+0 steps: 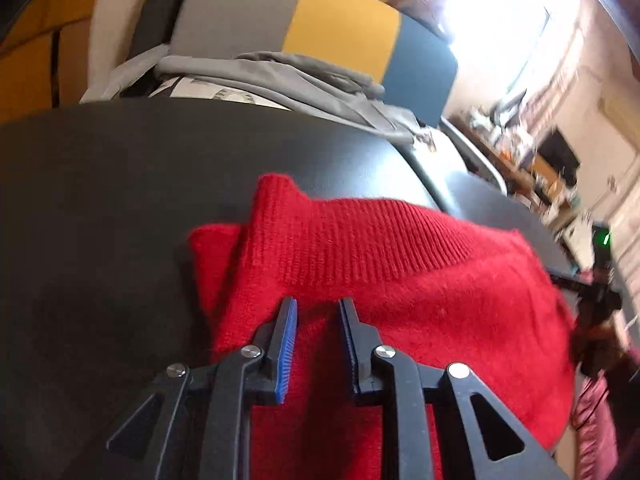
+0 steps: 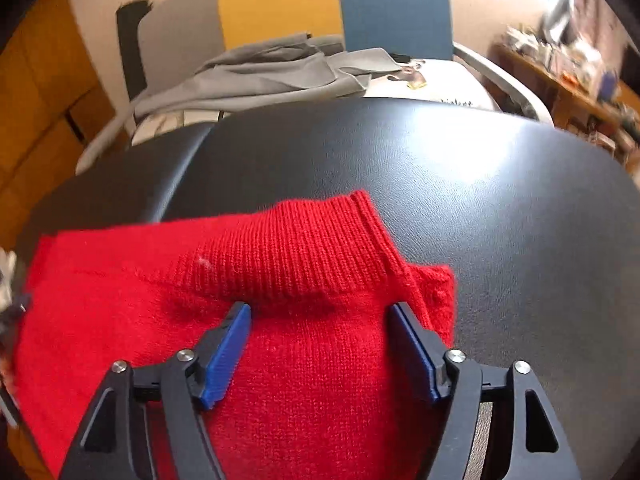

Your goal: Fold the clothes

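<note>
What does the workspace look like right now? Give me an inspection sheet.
Surface: black leather-look table, glare patch from the window.
Job's things: red knit sweater lying on the table, ribbed collar toward the far side.
Clutter: grey garment heaped on the chair behind the table.
Grippers: left gripper fingers narrowly apart over the sweater, grip unclear; right gripper fingers wide apart, gripping nothing.
Cables: nothing seen.
Surroundings: crowded shelf, bright window.

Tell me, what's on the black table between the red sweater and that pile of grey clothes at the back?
Nothing: in both views the black table lies bare between the red sweater and the grey clothes beyond its far edge.
</note>
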